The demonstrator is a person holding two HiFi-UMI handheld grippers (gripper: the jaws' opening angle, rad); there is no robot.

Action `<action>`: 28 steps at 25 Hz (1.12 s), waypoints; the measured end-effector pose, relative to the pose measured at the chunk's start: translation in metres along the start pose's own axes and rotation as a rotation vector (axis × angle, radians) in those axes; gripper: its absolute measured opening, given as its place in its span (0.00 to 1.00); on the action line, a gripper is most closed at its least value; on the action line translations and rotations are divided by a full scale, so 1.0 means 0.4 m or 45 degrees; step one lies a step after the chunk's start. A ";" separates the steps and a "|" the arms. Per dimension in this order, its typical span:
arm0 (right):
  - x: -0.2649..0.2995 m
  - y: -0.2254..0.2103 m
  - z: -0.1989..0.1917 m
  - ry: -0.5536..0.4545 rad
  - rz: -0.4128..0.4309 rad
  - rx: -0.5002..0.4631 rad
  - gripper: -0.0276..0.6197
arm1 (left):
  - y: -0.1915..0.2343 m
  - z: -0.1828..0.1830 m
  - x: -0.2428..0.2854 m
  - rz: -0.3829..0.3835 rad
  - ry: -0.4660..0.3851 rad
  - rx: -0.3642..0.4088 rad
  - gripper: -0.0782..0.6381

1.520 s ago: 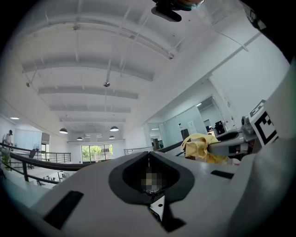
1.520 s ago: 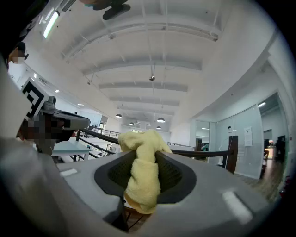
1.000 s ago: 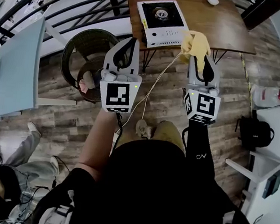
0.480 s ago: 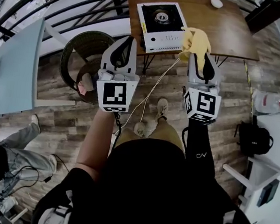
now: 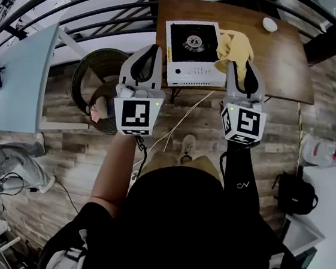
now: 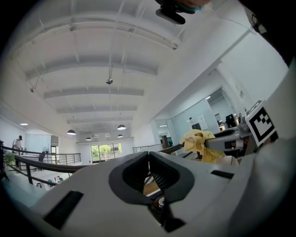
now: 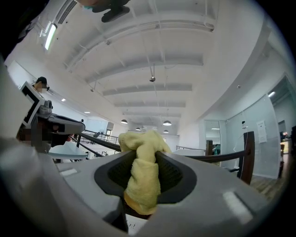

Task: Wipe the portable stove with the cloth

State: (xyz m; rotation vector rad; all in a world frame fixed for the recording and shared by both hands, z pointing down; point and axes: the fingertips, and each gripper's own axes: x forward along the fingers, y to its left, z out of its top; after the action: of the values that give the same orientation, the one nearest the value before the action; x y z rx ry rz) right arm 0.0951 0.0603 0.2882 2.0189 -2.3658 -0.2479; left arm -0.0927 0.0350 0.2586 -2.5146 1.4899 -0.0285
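While we held both tools short of the worktop (image 5: pixel 278 65), the wiping had not yet begun. Our right tool (image 5: pixel 245 72) was clamped on the cloth (image 5: pixel 234 47), a soft yellow terry bunched into a lump that spilled past the tips and showed just beside the right edge of the portable stove (image 5: pixel 192 52). Our left tool (image 5: pixel 148 59) had its jaws together on nothing, on the near side of the stove's left corner. The stove sat on the left part of the brown wooden worktop: a white boxy body, a black square top, and a round burner at its middle. To wipe well, we judged that the cloth should come down flat on the black top, press lightly and sweep round the burner rather than snag on it. The left tool could steady the body if it slid.
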 end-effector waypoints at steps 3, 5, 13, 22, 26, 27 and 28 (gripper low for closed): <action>0.043 -0.051 -0.003 -0.014 0.020 0.004 0.23 | -0.010 0.004 0.053 0.030 -0.005 0.006 0.13; 0.059 -0.087 -0.016 -0.004 0.016 0.013 0.23 | -0.022 0.001 0.083 0.047 -0.001 0.009 0.13; 0.092 -0.164 -0.065 -0.008 0.045 0.053 0.23 | -0.074 -0.028 0.155 0.062 0.039 0.030 0.13; 0.131 -0.204 -0.073 0.003 0.030 0.075 0.23 | -0.080 -0.031 0.217 0.057 0.052 0.046 0.13; 0.169 -0.206 -0.100 0.033 0.027 0.080 0.23 | -0.060 -0.056 0.253 0.060 0.064 0.039 0.13; 0.182 -0.205 -0.106 0.038 0.029 0.080 0.23 | -0.053 -0.063 0.262 0.061 0.070 0.036 0.13; 0.195 -0.204 -0.111 0.044 0.031 0.079 0.23 | -0.045 -0.071 0.272 0.062 0.075 0.033 0.13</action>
State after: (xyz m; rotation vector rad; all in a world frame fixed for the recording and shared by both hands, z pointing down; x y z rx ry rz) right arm 0.1676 -0.0335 0.3143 2.0019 -2.4048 -0.1399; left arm -0.0278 -0.0562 0.2797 -2.4768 1.5618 -0.1143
